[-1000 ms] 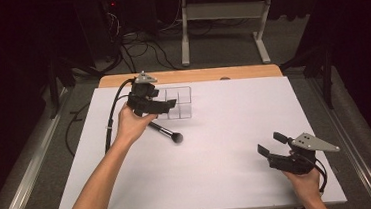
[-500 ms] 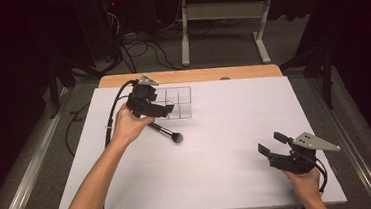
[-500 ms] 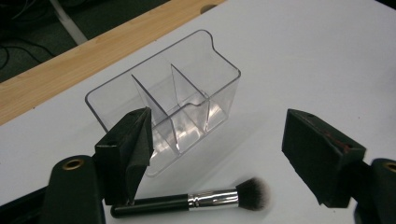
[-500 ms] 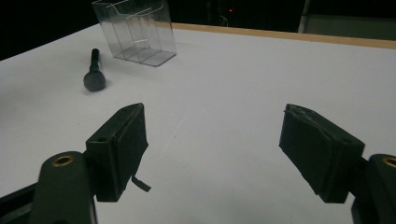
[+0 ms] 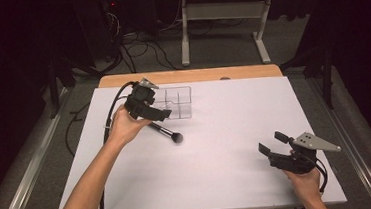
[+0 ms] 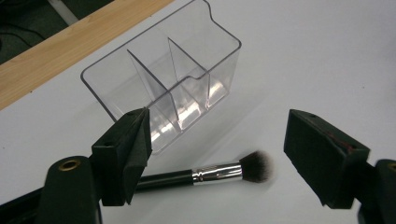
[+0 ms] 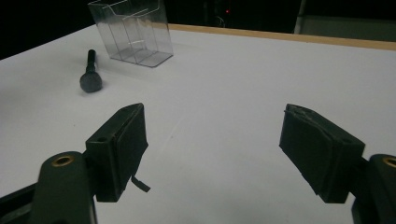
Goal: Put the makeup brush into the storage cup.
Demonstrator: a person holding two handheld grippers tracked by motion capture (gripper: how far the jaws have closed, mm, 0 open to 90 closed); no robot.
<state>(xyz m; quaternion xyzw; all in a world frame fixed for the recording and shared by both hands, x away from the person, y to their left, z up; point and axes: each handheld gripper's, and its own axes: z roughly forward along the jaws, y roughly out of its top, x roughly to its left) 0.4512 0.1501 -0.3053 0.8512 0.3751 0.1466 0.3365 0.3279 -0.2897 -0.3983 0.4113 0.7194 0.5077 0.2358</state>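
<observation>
My left gripper (image 6: 215, 154): fingers apart above makeup brush (image 6: 205, 174) lying on table (image 5: 226, 131) beside clear organizer (image 6: 163, 79); my right gripper (image 7: 215, 154): fingers apart, empty

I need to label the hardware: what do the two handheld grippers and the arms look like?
Both are black. The left gripper trails a thick black cable; the right gripper carries a grey three-cornered plate. Each has two blocky black padded jaws with brass-coloured rivets. The forearms are bare, no sleeves.
</observation>
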